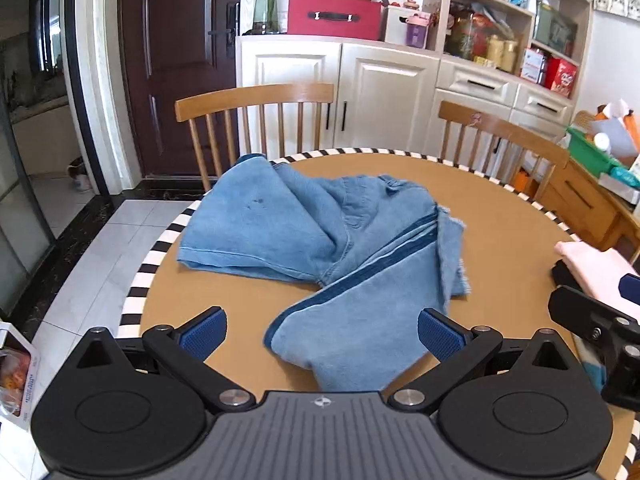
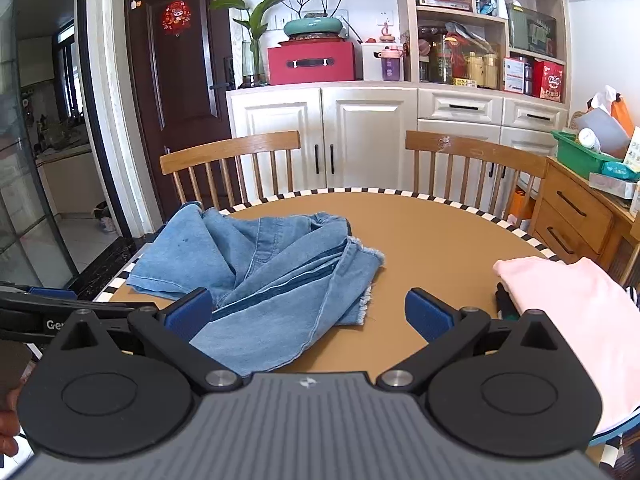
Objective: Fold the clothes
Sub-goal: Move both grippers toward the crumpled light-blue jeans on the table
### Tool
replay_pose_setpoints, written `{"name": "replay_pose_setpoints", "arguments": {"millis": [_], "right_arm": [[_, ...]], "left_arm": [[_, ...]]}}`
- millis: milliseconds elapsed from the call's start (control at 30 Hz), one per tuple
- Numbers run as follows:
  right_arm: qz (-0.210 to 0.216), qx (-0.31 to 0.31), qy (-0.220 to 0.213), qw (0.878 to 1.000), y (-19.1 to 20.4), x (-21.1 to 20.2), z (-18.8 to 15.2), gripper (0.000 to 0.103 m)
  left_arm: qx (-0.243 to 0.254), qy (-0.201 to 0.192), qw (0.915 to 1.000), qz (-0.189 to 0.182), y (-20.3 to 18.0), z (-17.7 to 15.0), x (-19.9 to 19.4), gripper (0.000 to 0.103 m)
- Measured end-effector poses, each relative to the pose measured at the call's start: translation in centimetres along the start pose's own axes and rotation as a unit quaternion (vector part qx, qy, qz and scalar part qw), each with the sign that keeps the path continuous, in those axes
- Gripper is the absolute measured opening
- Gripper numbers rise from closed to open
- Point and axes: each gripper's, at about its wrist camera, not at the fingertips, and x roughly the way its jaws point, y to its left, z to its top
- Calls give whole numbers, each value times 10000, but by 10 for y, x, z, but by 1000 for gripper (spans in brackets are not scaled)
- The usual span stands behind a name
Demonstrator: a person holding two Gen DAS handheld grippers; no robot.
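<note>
Both tongs are spread wide with nothing in them: the left gripper [image 1: 322,334] hovers over the near leg of the jeans [image 1: 320,248], and the right gripper [image 2: 308,314] hangs just beside it. The jeans lie rumpled on the left half of the round table [image 1: 500,220], one leg draping over the striped edge. A folded pink garment [image 2: 576,320] sits at the right.

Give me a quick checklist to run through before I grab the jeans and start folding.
1. Left gripper open and empty: ok.
2. Right gripper open and empty: ok.
3. Jeans lying flat: not ok, crumpled with legs crossed.
4. Jeans fully on the table: not ok, one leg overhangs the striped edge.
5. Pink garment clear of the jeans: ok, apart at the right.
6. Waistband findable: cannot tell, bunched.
</note>
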Motion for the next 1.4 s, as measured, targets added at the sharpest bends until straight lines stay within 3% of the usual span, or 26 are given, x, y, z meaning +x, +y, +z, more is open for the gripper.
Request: {"name": "replay_pose_setpoints", "arguments": {"millis": [433, 1400], "right_arm": [[196, 296, 149, 9993, -5, -1, -1, 103], [263, 377, 306, 9985, -8, 3, -6, 103]], "left_arm": [[67, -306, 9995, -43, -6, -11, 3, 103], [-82, -83, 9999, -88, -5, -6, 5, 103]]}}
